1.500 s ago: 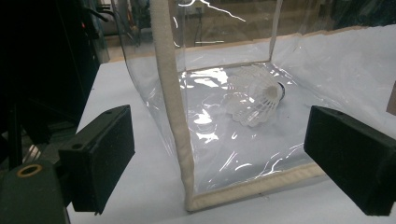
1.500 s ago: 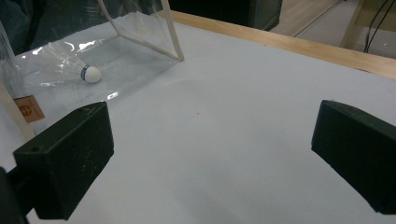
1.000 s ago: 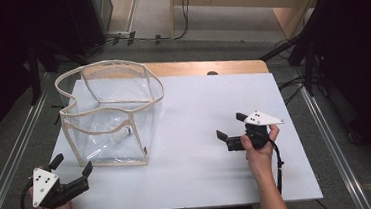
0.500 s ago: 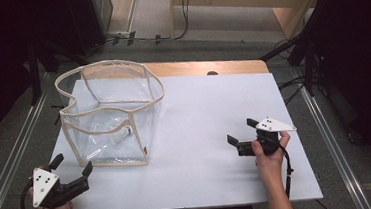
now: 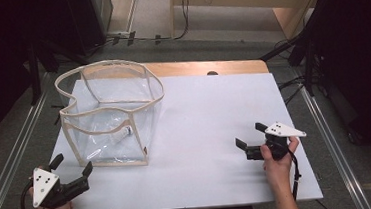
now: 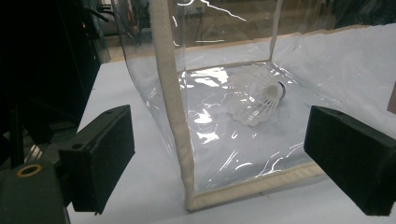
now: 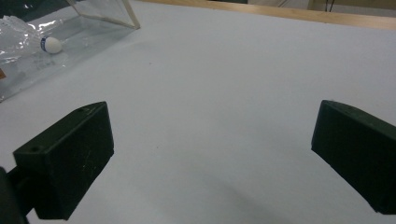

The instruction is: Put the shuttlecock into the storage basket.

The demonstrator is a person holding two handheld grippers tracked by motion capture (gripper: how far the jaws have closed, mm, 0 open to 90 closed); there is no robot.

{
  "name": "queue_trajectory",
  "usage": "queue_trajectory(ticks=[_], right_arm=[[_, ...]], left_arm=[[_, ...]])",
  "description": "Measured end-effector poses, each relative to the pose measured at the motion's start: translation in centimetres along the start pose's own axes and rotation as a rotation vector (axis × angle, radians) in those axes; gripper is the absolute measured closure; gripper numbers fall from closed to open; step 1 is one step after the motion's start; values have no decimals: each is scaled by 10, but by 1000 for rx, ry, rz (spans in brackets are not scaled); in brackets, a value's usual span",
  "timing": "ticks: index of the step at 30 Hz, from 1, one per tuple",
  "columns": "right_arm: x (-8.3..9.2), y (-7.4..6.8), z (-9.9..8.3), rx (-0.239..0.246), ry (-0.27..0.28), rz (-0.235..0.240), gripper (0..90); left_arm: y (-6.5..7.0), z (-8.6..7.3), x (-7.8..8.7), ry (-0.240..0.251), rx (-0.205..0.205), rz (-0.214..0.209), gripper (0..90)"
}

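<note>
Thing in hand: white feathered shuttlecock (image 6: 256, 94) lying on its side on the floor of the clear soft-plastic bag with cream fabric trim (image 5: 105, 122), cork end toward the bag's far wall.
Bearing: from the left gripper (image 5: 71, 174) the bag sits at 1 o'clock, just beside; its corner seam stands between the jaws.
Nearer arm: left; right gripper (image 5: 250, 140) is well apart at 3 o'clock.
Grippers: both spread wide, empty.
Surface: smooth white tabletop (image 5: 209, 112).
</note>
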State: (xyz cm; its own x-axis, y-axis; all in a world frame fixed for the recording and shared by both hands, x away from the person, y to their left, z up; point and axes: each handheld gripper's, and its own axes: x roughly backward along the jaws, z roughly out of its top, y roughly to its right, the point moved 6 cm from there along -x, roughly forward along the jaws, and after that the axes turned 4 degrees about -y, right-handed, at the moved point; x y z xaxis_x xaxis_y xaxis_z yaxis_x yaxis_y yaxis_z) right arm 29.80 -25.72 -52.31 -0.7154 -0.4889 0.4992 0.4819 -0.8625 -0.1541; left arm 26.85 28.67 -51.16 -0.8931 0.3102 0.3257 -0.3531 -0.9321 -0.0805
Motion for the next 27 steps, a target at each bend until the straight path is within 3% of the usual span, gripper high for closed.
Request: queue_trajectory(ticks=[27], right_arm=[[28,23,-18,-30,18,-56,0]], left_arm=[[0,0,1,-1,-1,-2,92]])
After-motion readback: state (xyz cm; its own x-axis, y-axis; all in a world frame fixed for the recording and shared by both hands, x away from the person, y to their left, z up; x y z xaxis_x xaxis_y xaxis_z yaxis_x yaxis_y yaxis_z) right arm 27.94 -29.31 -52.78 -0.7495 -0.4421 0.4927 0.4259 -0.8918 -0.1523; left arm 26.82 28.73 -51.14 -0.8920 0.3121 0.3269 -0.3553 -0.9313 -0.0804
